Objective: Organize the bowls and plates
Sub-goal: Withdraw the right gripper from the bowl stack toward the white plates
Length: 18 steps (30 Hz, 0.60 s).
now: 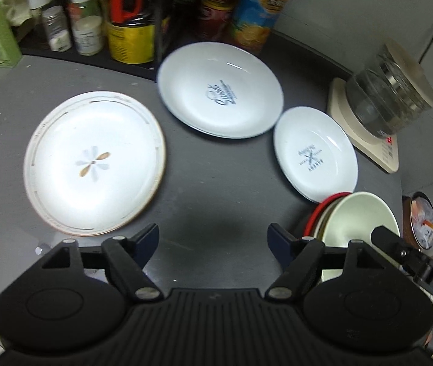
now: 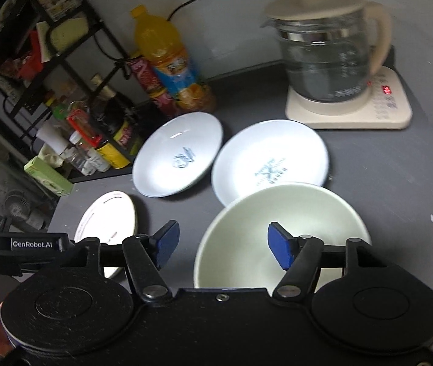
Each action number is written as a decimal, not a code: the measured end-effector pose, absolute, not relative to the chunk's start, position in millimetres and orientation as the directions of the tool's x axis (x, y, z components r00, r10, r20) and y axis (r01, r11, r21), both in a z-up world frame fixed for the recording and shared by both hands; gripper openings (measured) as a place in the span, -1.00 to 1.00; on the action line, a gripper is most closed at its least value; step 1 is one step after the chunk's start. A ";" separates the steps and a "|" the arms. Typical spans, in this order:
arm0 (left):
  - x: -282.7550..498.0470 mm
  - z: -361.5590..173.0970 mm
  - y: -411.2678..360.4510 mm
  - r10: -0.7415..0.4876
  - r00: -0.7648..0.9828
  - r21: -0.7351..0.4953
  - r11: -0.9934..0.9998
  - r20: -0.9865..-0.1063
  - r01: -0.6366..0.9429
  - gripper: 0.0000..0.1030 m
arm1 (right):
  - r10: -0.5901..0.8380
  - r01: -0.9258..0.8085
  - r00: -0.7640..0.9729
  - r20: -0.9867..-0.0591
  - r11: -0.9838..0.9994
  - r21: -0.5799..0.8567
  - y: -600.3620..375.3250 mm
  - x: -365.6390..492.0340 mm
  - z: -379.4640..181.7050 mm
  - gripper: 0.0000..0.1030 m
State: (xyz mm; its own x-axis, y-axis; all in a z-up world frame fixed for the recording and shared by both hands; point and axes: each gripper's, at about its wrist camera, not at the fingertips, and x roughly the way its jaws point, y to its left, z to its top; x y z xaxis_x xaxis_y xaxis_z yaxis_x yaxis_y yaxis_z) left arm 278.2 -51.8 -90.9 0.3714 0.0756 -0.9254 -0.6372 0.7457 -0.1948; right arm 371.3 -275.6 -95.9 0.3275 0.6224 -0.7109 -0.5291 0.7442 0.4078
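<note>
Plates (image 1: 94, 164) — white, glossy, printed centres — beside pale green bowl (image 2: 280, 231).

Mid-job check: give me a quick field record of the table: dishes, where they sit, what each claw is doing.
surface: dark grey table
flower plate: lying flat, apart from the other dishes
large logo plate: at the back, near the juice bottle
small logo plate: beside the kettle base
bowl stack: pale green bowl on top, red rim beneath, overlapping the small logo plate's edge in view
left claw: open, nothing between the pads
right claw: open, over the stack's near rim, not gripping
</note>
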 end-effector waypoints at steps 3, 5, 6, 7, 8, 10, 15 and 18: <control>271.4 -88.2 -44.6 0.092 0.363 -0.187 0.726 -0.927 -0.662 0.52 | 0.640 -0.552 0.309 -0.704 0.723 0.415 -264.0 371.1 -93.0 0.37; 266.8 -87.2 -39.7 0.101 0.361 -0.187 0.710 -0.927 -0.679 0.55 | 0.644 -0.574 0.303 -0.702 0.711 0.405 -255.7 370.4 -92.1 0.42; 264.8 -86.5 -37.5 0.106 0.361 -0.186 0.705 -0.927 -0.685 0.55 | 0.647 -0.584 0.298 -0.702 0.705 0.403 -251.4 370.3 -91.7 0.44; 263.4 -85.8 -35.9 0.112 0.358 -0.182 0.701 -0.927 -0.689 0.56 | 0.653 -0.588 0.287 -0.702 0.698 0.409 -247.7 371.0 -91.3 0.46; 261.9 -85.1 -33.8 0.119 0.355 -0.177 0.697 -0.927 -0.695 0.59 | 0.662 -0.587 0.271 -0.699 0.689 0.425 -244.8 372.4 -91.1 0.47; 258.4 -83.4 -29.7 0.131 0.355 -0.174 0.687 -0.926 -0.706 0.65 | 0.669 -0.588 0.265 -0.694 0.683 0.433 -237.8 374.7 -89.3 0.58; 253.5 -81.4 -16.4 0.144 0.361 -0.178 0.669 -0.921 -0.721 0.68 | 0.665 -0.600 0.267 -0.697 0.681 0.420 -219.9 379.4 -86.3 0.67; 255.2 -82.0 -6.2 0.148 0.364 -0.182 0.660 -0.920 -0.729 0.68 | 0.660 -0.611 0.277 -0.698 0.682 0.402 -210.6 380.4 -82.8 0.78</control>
State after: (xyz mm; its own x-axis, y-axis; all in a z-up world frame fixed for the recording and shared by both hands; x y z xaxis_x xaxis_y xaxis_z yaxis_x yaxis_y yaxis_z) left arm 255.2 -6.2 -82.0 0.3639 0.1477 -0.9197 -0.7286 0.6602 -0.1823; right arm 380.4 -210.6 -82.8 0.2769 0.6599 -0.6985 -0.6109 0.6820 0.4022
